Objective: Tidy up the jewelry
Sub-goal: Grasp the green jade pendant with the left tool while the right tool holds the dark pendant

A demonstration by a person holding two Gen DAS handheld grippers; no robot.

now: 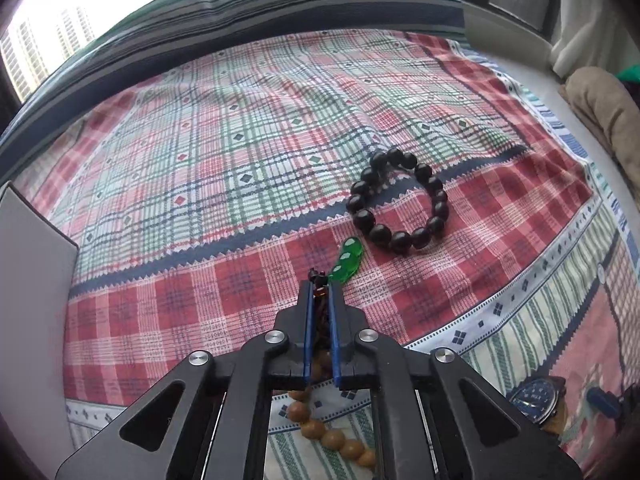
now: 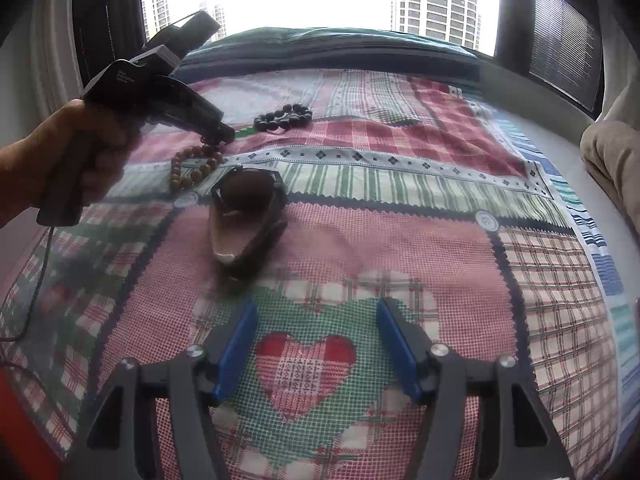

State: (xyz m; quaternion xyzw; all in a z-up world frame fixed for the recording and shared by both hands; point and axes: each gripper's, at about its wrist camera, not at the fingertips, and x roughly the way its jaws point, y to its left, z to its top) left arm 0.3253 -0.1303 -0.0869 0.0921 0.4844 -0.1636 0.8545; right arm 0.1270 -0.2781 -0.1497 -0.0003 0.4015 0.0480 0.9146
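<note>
1. The left gripper (image 1: 320, 280) has its jaws clenched on the dark cord of a necklace of round tan wooden beads (image 1: 320, 432), with a glossy green pendant (image 1: 347, 259) poking past the tips.
2. A bracelet of smooth black beads (image 1: 400, 202) lies in a ring just beyond the pendant.
3. The right gripper (image 2: 316, 344) hangs released, blue pads apart over a red heart patch.
4. A wristwatch (image 2: 250, 216) with a brown strap stands between the two grippers.
5. Everything rests on a bed under a wrinkled plaid cloth (image 2: 400, 240); a window shows tower blocks.
</note>
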